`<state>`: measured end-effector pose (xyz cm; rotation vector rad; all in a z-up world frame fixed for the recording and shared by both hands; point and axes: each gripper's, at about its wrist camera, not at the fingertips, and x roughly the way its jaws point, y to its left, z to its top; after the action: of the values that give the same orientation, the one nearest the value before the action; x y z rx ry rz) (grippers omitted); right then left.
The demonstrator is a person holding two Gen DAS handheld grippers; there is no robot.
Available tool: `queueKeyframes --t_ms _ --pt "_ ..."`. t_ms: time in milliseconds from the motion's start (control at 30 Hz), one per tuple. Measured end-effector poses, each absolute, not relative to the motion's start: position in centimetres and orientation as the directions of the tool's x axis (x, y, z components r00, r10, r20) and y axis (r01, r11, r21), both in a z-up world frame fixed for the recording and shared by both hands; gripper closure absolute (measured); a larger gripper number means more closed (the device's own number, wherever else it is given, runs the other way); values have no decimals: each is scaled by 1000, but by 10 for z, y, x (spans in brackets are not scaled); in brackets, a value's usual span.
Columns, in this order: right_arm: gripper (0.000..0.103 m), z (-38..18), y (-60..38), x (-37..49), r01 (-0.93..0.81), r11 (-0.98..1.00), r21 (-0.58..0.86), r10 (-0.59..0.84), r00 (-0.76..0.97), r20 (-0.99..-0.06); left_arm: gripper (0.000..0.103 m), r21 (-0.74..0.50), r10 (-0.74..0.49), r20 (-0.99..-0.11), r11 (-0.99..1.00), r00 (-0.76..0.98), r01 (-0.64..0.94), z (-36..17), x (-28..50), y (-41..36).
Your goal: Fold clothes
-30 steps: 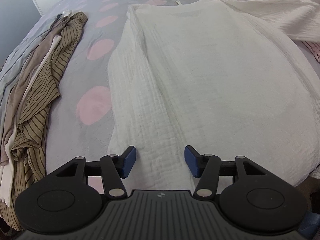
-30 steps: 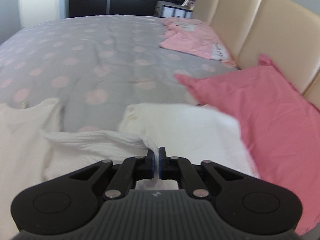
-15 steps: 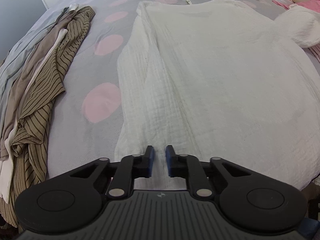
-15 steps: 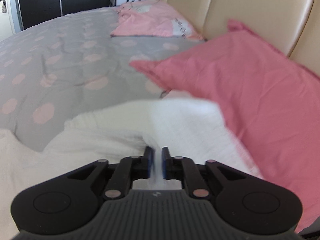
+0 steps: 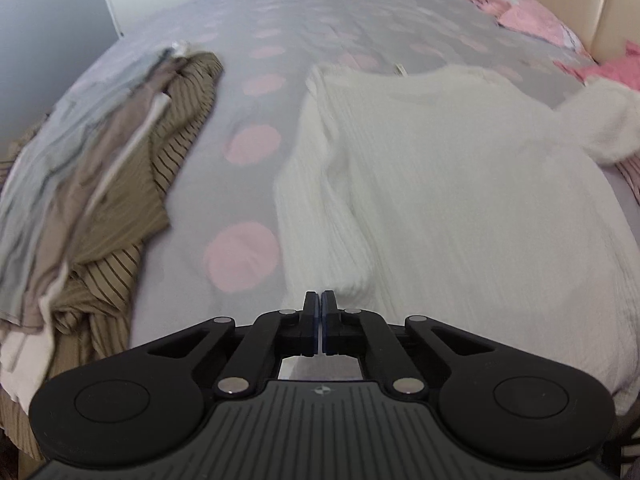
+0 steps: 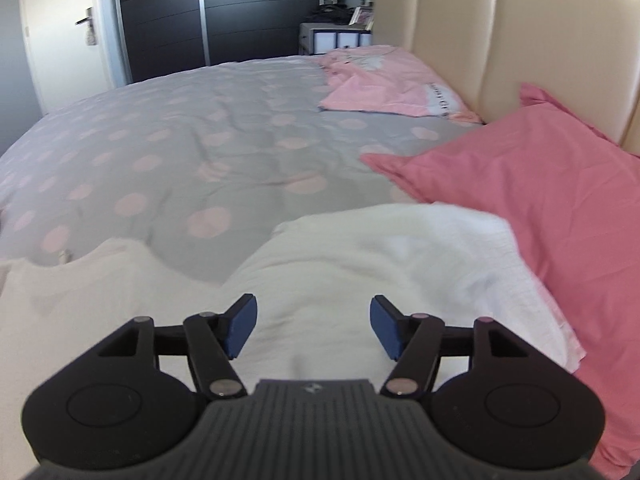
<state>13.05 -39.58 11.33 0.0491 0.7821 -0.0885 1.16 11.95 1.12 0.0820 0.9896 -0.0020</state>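
A white long-sleeved top point(image 5: 460, 200) lies flat on the grey duvet with pink dots point(image 5: 248, 148). Its left sleeve is folded down along the body. My left gripper point(image 5: 321, 312) is shut at the top's near hem by that sleeve's cuff; whether cloth is between the pads is hidden. In the right wrist view my right gripper point(image 6: 312, 328) is open and empty above the top's right sleeve point(image 6: 380, 256), which lies doubled over beside a pink pillow.
A pile of brown striped and grey clothes point(image 5: 100, 184) lies on the left side of the bed. Pink pillows point(image 6: 540, 208) and a beige headboard point(image 6: 500, 40) are at the right. A dark wardrobe point(image 6: 208, 12) and a door stand behind.
My left gripper has shut at the hem and drawn back. My right gripper has opened and let go of the right sleeve, which now lies doubled over.
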Motion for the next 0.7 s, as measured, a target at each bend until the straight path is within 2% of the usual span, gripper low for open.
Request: queueKeyframes --t_ms 200,367,700 --pt "37 111 -373 113 21 999 42 16 694 -720 103 92 103 -774 994 624 -51 57 35 160" --pt "36 108 -364 109 -12 1000 23 25 692 -721 103 99 182 -733 982 656 -162 84 66 210" --pt "36 86 -366 121 7 1000 3 -3 634 -773 103 125 334 -672 931 661 -343 91 132 292"
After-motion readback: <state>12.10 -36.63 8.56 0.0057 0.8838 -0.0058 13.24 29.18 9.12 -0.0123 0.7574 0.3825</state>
